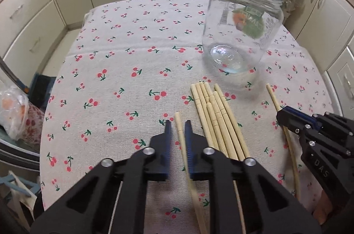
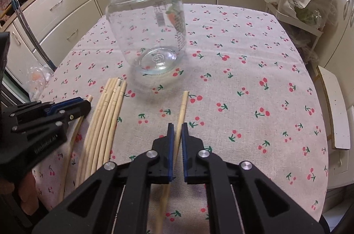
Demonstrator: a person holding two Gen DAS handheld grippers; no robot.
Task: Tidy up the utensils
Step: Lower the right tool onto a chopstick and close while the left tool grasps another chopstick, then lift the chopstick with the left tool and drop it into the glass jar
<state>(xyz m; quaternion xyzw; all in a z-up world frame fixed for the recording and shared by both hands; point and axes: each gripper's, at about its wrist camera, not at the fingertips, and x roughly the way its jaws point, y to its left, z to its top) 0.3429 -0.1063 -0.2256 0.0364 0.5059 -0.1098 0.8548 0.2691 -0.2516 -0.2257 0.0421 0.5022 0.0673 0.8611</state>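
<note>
Chopsticks on the table, jar still empty

The clear glass jar [image 2: 146, 34] holds nothing; the bundle of pale bamboo chopsticks [image 1: 218, 121] lies before it. The left gripper [image 1: 178, 123] and right gripper [image 2: 177, 125] each straddle one chopstick, fingers narrowly parted; whether they pinch, I cannot tell.

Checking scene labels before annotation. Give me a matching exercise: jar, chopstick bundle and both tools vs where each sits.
Things:
1. glass jar
2. chopstick bundle
3. left tool
4. right tool

Places:
A. straddles the rightmost chopstick
B. upright and empty, beyond the chopstick tips
C. straddles the leftmost chopstick
D. flat on the tablecloth, between the two tools

Pairs: 1-B, 2-D, 3-C, 4-A
</note>
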